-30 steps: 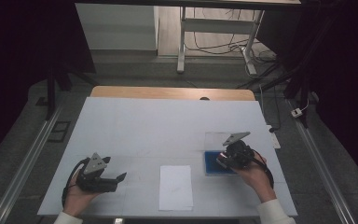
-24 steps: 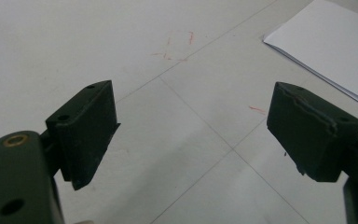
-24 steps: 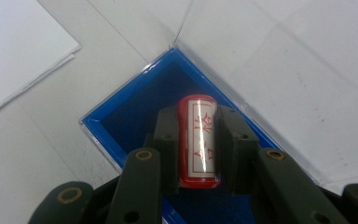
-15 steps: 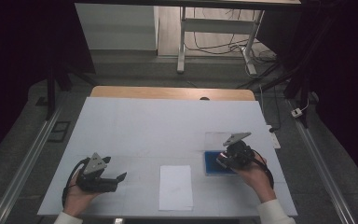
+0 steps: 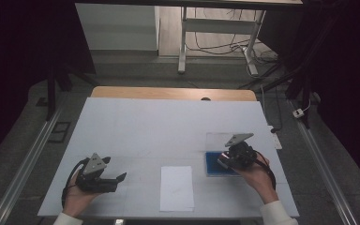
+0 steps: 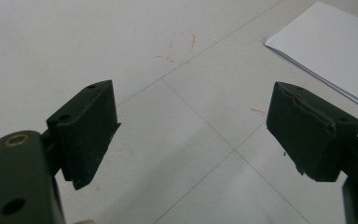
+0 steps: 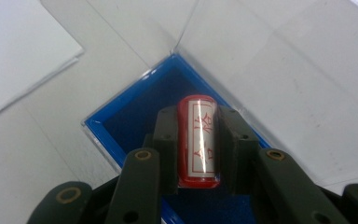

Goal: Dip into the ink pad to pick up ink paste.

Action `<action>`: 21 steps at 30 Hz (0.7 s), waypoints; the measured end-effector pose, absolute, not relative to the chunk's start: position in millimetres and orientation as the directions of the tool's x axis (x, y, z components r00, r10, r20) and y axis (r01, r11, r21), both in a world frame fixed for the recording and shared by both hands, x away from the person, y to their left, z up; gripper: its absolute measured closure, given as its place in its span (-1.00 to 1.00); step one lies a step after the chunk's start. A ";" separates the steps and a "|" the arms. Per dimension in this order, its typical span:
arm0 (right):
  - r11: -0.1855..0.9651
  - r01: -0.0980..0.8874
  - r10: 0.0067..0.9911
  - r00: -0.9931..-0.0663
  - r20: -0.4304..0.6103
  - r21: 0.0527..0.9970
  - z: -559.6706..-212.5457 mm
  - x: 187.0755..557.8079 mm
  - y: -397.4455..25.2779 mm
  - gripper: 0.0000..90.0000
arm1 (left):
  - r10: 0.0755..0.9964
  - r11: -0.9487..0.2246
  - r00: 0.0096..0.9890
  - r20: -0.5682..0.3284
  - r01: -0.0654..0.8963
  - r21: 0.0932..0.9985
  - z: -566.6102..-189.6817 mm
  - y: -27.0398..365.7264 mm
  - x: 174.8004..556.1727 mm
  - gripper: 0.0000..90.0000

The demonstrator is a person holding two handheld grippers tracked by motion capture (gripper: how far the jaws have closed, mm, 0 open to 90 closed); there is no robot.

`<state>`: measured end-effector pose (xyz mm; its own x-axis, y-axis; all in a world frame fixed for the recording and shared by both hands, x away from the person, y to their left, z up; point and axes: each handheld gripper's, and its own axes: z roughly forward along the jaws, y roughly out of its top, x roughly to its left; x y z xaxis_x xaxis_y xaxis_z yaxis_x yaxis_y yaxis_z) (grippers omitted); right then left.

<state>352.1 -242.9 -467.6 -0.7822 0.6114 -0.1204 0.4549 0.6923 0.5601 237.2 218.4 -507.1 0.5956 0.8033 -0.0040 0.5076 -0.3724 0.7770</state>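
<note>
My right gripper clamps the red stamp over the blue ink pad, its long axis running along my jaws, pointing forward. My left gripper gapes apart.

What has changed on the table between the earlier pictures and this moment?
Nothing has visibly changed. The right gripper stays shut on the red stamp over the blue ink pad, whose clear lid lies open behind it. The left gripper rests open on the table, and the white paper lies where it was.
</note>
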 end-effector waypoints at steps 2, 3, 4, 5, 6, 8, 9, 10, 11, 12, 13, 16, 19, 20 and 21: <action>0.694 0.449 0.609 -0.783 -0.127 0.563 -467.4 351.4 -242.9 0.56 | 0.803 -0.372 0.596 -0.005 0.508 0.777 -507.3 218.3 237.2 -0.63; 0.693 0.446 0.607 -0.785 -0.125 0.567 -467.5 351.5 -243.2 0.56 | 0.803 -0.373 0.596 -0.004 0.508 0.776 -507.3 218.3 237.2 -0.63; 0.689 0.450 0.610 -0.783 -0.120 0.569 -467.1 351.4 -243.7 0.56 | 0.803 -0.373 0.596 -0.003 0.507 0.777 -507.3 218.3 237.2 -0.63; 0.687 0.450 0.610 -0.784 -0.116 0.571 -466.7 351.5 -244.2 0.56 | 0.803 -0.372 0.596 -0.004 0.508 0.777 -507.3 218.3 237.1 -0.63; 0.688 0.447 0.609 -0.784 -0.119 0.572 -466.4 351.6 -244.8 0.56 | 0.803 -0.372 0.595 -0.004 0.508 0.777 -507.3 218.3 237.1 -0.63; 0.680 0.444 0.612 -0.782 -0.118 0.584 -464.8 351.0 -245.7 0.56 | 0.803 -0.373 0.596 -0.004 0.508 0.776 -507.4 218.4 237.3 -0.63; 0.677 0.441 0.611 -0.783 -0.116 0.589 -463.4 350.7 -246.3 0.56 | 0.803 -0.374 0.596 -0.003 0.507 0.777 -507.4 218.4 237.3 -0.63; 0.674 0.438 0.610 -0.784 -0.114 0.594 -461.4 350.2 -246.9 0.56 | 0.803 -0.372 0.596 -0.005 0.508 0.777 -507.4 218.4 237.2 -0.63; 0.670 0.435 0.610 -0.784 -0.114 0.601 -459.5 350.0 -247.6 0.56 | 0.804 -0.372 0.595 -0.004 0.507 0.778 -507.4 218.7 237.2 -0.63; 0.664 0.436 0.613 -0.783 -0.108 0.608 -457.1 349.3 -248.5 0.56 | 0.803 -0.372 0.596 -0.004 0.507 0.778 -507.2 218.9 237.2 -0.63; 0.658 0.435 0.615 -0.781 -0.106 0.615 -454.5 348.7 -249.5 0.56 | 0.803 -0.371 0.595 -0.005 0.507 0.778 -507.2 219.1 237.1 -0.63; 0.638 0.424 0.621 -0.777 -0.103 0.643 -447.0 346.1 -253.0 0.56 | 0.803 -0.371 0.596 -0.006 0.506 0.779 -506.9 219.0 237.0 -0.63; 0.618 0.395 0.617 -0.780 -0.107 0.680 -433.0 341.4 -258.3 0.56 | 0.802 -0.371 0.597 -0.006 0.507 0.778 -507.0 218.8 237.0 -0.63; 0.618 0.395 0.617 -0.780 -0.107 0.680 -433.0 341.4 -258.3 0.56 | 0.803 -0.371 0.596 -0.006 0.508 0.777 -507.1 218.8 237.2 -0.63; 0.596 0.386 0.624 -0.774 -0.104 0.704 -423.8 336.6 -260.0 0.56 | 0.802 -0.372 0.597 -0.006 0.508 0.777 -507.0 218.7 237.1 -0.63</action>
